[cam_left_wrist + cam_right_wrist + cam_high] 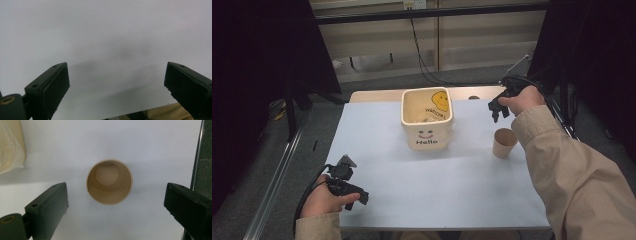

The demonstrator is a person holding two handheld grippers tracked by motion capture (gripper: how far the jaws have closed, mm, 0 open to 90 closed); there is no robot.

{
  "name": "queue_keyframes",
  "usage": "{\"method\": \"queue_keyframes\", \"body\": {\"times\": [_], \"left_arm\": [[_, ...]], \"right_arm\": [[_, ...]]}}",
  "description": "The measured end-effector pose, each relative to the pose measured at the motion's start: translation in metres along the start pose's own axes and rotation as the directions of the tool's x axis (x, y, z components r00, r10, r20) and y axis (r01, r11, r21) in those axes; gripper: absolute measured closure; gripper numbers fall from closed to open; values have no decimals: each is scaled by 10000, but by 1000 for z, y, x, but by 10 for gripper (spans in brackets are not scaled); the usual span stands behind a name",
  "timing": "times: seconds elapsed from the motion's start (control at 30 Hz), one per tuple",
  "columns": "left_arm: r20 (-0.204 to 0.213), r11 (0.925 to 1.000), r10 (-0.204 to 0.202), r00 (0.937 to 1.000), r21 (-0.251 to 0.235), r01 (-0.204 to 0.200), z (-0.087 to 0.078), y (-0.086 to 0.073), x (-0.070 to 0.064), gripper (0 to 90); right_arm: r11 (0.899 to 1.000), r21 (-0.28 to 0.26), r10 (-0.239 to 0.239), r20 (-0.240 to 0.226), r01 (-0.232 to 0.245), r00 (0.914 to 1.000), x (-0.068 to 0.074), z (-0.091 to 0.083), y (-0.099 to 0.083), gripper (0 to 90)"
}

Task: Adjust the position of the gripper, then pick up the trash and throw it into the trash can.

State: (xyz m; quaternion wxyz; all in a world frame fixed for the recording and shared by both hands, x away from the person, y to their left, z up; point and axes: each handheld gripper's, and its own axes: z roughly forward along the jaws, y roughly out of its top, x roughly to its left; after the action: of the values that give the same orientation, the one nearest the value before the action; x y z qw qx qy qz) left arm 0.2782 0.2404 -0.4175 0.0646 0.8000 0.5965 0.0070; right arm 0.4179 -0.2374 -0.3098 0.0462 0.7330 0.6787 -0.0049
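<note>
Both claws gape empty, the right gripper (pixel 498 107) poised above the tan paper cup (pixel 109 181) (upright, hollow), seemingly needing descent to grasp.

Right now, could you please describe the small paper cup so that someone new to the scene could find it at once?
Start at the pale sheet covering the table, then find the cream square bin marked "Hello". To the bin's right stands the paper cup, upright and empty. It is round, plain tan and far smaller than the bin.
</note>
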Motion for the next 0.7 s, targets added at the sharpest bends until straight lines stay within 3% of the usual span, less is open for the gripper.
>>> {"method": "queue_keyframes", "body": {"times": [0.03, 0.3, 0.7], "left_arm": [[-100, 9999, 137, 9999, 1, -137, 0, 0, 0, 59], [-95, 10000, 48, 9999, -62, -49, 0, -1, 0, 59], [-76, 9999, 115, 9999, -5, -115, 0, -1, 0, 59]], "right_arm": [[10000, -7, 49, -4, -49, 10000, 0, 0, 0, 54], [10000, -29, -64, 171, 64, 9998, 6, 6, 0, 51], [10000, -42, 46, 8, -46, 10000, -1, 37, -4, 54]]}}
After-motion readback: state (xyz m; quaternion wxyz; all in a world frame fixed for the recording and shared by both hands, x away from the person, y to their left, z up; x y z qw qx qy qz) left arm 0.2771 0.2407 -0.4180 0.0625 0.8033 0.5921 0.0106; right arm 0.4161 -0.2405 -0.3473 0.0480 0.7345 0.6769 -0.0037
